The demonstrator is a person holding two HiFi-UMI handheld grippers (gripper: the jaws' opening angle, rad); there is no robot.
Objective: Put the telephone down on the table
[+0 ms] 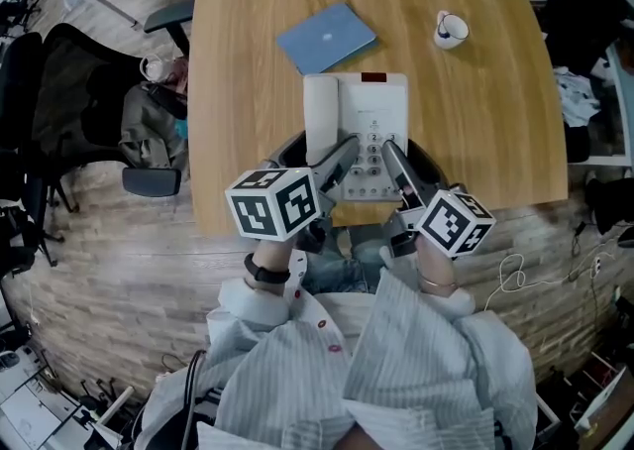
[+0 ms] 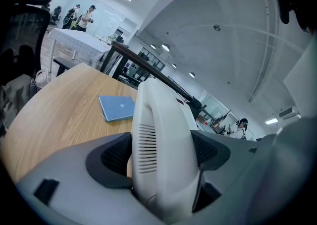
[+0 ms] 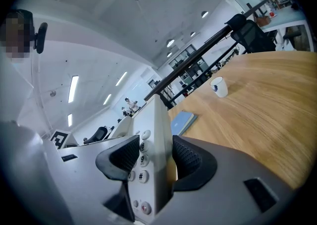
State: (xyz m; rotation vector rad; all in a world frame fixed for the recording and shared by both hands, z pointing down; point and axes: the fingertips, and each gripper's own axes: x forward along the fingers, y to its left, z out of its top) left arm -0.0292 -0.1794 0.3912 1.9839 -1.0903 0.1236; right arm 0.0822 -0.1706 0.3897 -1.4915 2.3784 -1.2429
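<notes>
Now both tools hold the telephone (image 1: 357,126) over the near middle of the table (image 1: 485,111). The left gripper (image 1: 319,156) is clamped on the handset (image 2: 161,140), and the right gripper (image 1: 407,166) on the keypad edge (image 3: 157,149). I cannot tell whether the base touches the wood. The step looks like lowering; next, seat it flat, then release.

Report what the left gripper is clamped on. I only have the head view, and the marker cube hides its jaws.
Observer: The left gripper is shut on the white handset, with a pad on each side of its slotted end.
Operator: Now give me the right one.
Observer: The right gripper is shut on the side edge of the telephone base, right beside the 6, 9 and # keys.
</notes>
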